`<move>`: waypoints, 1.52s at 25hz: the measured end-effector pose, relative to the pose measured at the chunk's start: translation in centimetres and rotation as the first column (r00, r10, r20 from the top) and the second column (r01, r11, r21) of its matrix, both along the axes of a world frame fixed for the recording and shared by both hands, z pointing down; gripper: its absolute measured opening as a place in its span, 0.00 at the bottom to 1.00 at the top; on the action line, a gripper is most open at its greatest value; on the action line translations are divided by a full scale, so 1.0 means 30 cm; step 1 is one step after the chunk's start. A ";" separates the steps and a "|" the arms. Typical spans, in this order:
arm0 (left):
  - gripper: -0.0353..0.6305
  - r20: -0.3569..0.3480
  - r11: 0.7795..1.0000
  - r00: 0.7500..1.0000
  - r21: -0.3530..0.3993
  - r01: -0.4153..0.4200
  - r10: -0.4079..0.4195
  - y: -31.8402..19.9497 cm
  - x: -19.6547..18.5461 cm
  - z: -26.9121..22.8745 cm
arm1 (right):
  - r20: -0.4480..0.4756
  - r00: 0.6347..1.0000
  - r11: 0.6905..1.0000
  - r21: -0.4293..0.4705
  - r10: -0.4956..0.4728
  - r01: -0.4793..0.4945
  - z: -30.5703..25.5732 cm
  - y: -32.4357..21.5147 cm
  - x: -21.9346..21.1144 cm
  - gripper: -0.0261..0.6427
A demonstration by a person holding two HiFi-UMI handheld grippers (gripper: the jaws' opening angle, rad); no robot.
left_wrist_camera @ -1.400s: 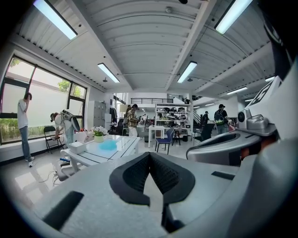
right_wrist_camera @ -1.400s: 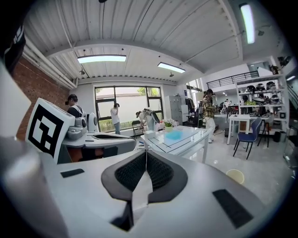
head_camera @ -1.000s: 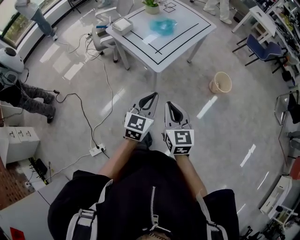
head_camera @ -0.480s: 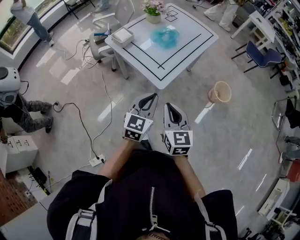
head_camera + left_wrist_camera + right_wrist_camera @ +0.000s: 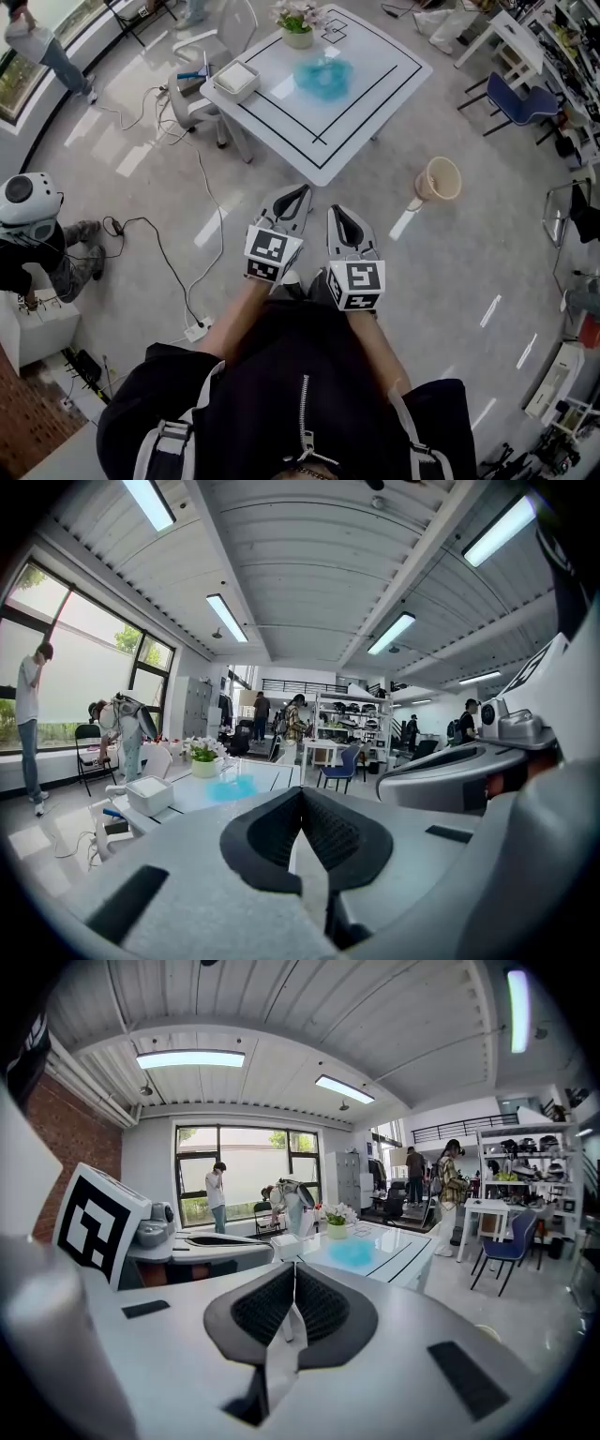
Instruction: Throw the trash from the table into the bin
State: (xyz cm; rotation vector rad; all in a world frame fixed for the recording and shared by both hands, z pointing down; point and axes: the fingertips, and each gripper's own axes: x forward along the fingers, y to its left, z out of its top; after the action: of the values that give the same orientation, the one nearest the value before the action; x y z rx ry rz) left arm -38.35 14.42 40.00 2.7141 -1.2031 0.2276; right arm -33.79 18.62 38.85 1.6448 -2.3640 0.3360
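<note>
The left hand-held gripper and the right hand-held gripper are side by side in front of the person's chest. They are close but do not touch. Both point at the counter. The left one's jaws are pressed together at the tips, with nothing between them. The right one's jaws are pressed together too, and it holds nothing.

The trash is a blue crumpled lump. It lies on the counter, near the middle, inside the black lines drawn on the white top. It is well apart from both grippers. A white box sits near the left corner of the counter. A pot of flowers stands near the far corner, just beyond the trash.

The bin is a pale round tub on the floor. It is off to the right of the counter, not touching it.

A white chair stands by the counter's left side. A blue chair is far to the right. Cables snake over the shiny floor on the left. A person in a white helmet is down low at the left edge.
</note>
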 end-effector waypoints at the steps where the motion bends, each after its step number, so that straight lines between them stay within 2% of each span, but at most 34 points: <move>1: 0.06 -0.001 1.000 1.000 -0.002 -0.004 0.004 -0.002 0.003 0.004 | -0.001 1.000 1.000 -0.004 0.004 -0.004 0.003 0.000 0.001 0.06; 9: 0.06 -0.006 1.000 1.000 -0.028 -0.010 0.010 -0.025 0.052 0.035 | -0.003 1.000 1.000 -0.026 0.012 -0.012 0.035 -0.024 0.041 0.06; 16: 0.06 0.005 0.999 1.000 -0.030 0.018 -0.018 -0.132 0.060 0.055 | 0.008 1.000 0.999 -0.032 -0.006 0.006 0.057 -0.125 0.067 0.06; 27: 0.06 0.024 0.998 0.998 -0.047 0.052 -0.051 -0.420 0.147 0.099 | 0.030 0.999 0.998 -0.050 -0.036 0.038 0.092 -0.437 0.166 0.06; 38: 0.06 0.060 0.984 0.986 -0.088 0.157 -0.152 -0.744 0.210 0.086 | 0.050 0.985 0.983 -0.074 -0.164 0.168 0.058 -0.816 0.234 0.06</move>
State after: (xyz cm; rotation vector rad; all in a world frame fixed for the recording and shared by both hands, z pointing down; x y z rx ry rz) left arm -32.05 -7.91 42.56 2.5363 -1.3751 0.3280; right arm -26.76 -5.87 40.58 1.4083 -2.4663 0.4302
